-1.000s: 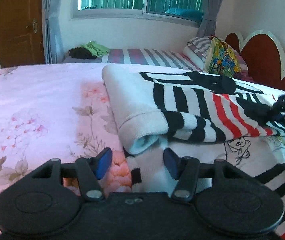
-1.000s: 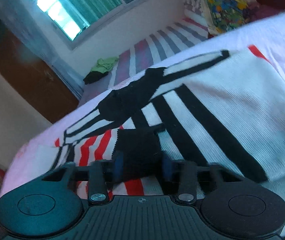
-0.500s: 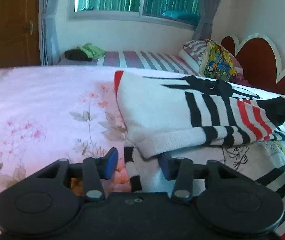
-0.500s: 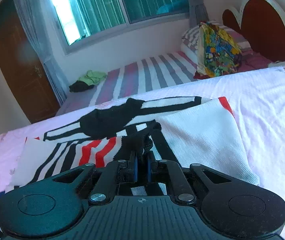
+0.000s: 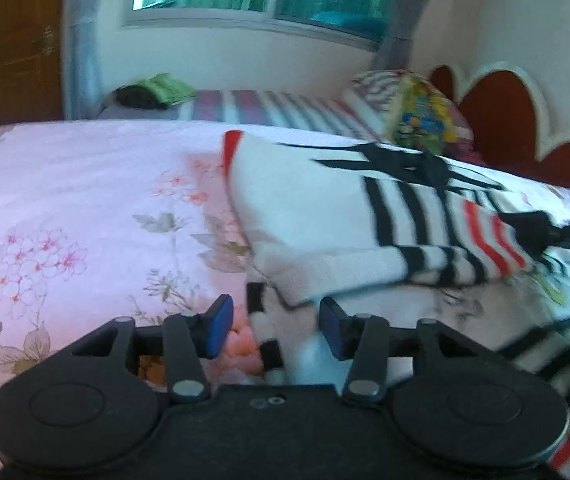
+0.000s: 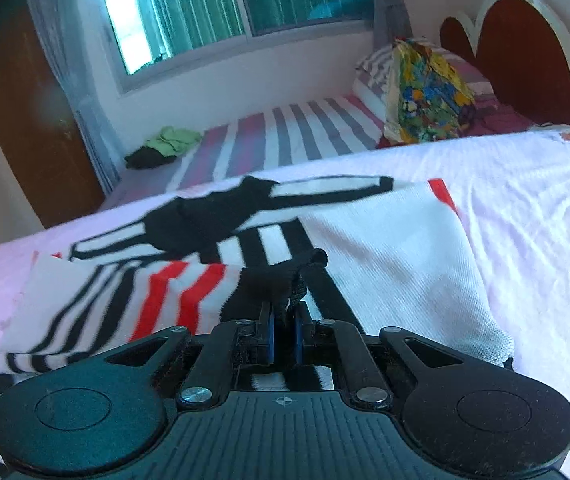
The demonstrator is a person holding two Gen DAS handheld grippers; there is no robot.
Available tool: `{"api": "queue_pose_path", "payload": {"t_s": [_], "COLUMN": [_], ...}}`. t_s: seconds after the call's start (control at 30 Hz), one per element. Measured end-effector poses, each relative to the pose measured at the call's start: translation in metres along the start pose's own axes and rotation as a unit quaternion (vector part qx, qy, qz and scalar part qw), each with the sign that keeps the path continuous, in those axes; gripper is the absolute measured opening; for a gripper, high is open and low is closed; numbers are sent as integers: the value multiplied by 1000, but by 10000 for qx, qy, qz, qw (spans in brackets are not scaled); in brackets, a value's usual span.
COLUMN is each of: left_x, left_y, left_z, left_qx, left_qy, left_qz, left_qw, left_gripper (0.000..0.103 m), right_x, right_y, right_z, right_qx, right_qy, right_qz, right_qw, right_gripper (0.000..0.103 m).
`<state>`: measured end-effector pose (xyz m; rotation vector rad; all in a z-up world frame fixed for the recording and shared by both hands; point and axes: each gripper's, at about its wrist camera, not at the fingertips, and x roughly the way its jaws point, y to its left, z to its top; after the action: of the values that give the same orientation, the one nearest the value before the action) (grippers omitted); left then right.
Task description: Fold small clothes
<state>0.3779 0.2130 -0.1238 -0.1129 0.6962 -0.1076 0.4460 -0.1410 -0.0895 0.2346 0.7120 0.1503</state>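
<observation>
A white knit sweater (image 5: 325, 216) with black and red stripes lies partly folded over itself on the pink floral bedsheet (image 5: 85, 200). My left gripper (image 5: 275, 330) sits low at its near edge. Its jaws are opening; a striped cuff and white fabric lie between the blue pads (image 5: 217, 326), which do not press on them. In the right wrist view my right gripper (image 6: 283, 336) is shut on a bunched black edge (image 6: 285, 276) of the sweater (image 6: 385, 248), holding it just above the folded layer.
Beyond the pink bed stands a second bed with a striped sheet (image 6: 285, 136). On it lie green and black clothes (image 6: 165, 146) and a colourful pillow (image 6: 425, 92). A red scalloped headboard (image 6: 525, 60) is at the right, a brown door (image 5: 17, 40) at the left.
The right gripper's view has levelled out, and its jaws have closed tight on the black edge. The folded layer has been drawn across the sweater. The left jaws stand a little narrower.
</observation>
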Motion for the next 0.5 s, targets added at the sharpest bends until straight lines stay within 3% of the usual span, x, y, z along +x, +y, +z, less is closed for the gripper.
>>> {"api": "queue_pose_path", "payload": {"t_s": [0.13,0.27,0.37,0.43,0.5], "left_x": [-27,-17,6,16,28], "left_y": [-8,-27,-46,-53,-64], "left_z": [3,24,34,37,36], "left_qx": [254,321,393,304,360], "left_qy": [-486,-604,-379,-340,-258], "left_qz": [-260,-395,-285,-323,-378], "left_qw": [9982,9969,9981,9984,9983], "left_gripper": [52,57,52,52,52], "right_x": [1,12,-16,-30,-24], "right_y": [1,1,-5,0,23], "right_z": [9,2,2,4,1], "right_qx": [-379,-593,-200,16,-281], "right_qy": [-178,326,-409,-634,-409], "right_qz": [221,-7,-355,-129,351], "right_qw": [9989,9977,9983,9979,9981], "right_gripper": [8,9,16,16,16]}}
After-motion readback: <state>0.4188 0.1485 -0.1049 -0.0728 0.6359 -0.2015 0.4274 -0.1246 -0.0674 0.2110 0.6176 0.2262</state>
